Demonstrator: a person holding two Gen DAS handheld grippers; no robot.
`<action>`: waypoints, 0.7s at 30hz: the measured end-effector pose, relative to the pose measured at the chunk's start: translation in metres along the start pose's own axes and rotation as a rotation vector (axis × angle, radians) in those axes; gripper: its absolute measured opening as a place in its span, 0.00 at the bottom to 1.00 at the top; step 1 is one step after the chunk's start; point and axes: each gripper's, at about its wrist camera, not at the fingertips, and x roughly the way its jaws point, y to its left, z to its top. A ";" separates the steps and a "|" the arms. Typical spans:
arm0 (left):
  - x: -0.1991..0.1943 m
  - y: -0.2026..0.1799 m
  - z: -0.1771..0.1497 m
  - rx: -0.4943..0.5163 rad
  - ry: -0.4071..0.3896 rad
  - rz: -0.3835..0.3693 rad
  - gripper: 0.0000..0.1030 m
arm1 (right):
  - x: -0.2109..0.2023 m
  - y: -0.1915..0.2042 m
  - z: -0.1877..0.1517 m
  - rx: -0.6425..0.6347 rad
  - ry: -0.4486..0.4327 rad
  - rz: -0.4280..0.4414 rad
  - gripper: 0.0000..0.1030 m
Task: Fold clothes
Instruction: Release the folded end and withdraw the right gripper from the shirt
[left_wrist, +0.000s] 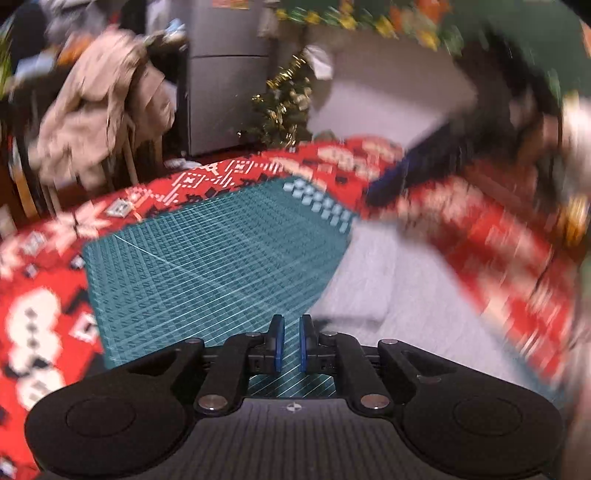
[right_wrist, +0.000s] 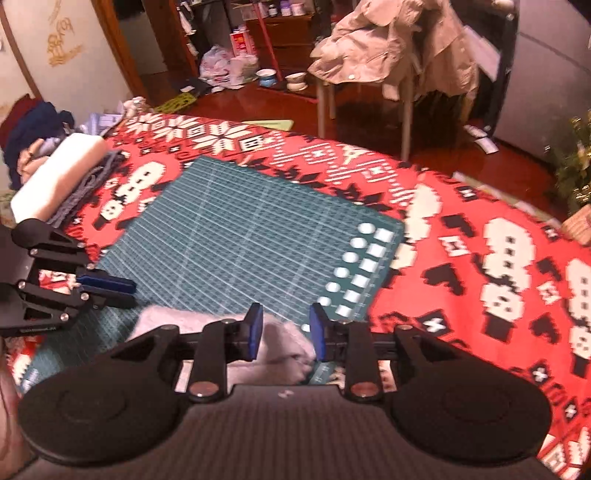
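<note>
While the left gripper (right_wrist: 107, 286) shows at the left edge of the right wrist view with its blue pads nearly together and nothing between them, the pale folded garment (right_wrist: 236, 339) lies on the green cutting mat (right_wrist: 236, 236), just right of those pads and directly under the right gripper (right_wrist: 286, 332), which is nearer. That gripper's jaws stand apart, the cloth showing between them unpressed; its long axis seems left-to-right. Only the left wrist view shows the garment (left_wrist: 388, 280) spreading right of the mat beneath a blurred red cloth (left_wrist: 498, 251).
</note>
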 end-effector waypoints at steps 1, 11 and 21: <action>0.000 0.000 0.003 -0.028 -0.008 -0.023 0.12 | 0.004 0.003 0.001 -0.017 0.012 -0.002 0.29; 0.023 -0.014 0.002 0.053 0.049 0.039 0.15 | 0.005 0.001 0.002 0.018 -0.038 -0.085 0.29; -0.015 -0.049 0.004 0.052 -0.040 -0.013 0.14 | -0.021 0.020 -0.055 0.089 -0.036 -0.046 0.08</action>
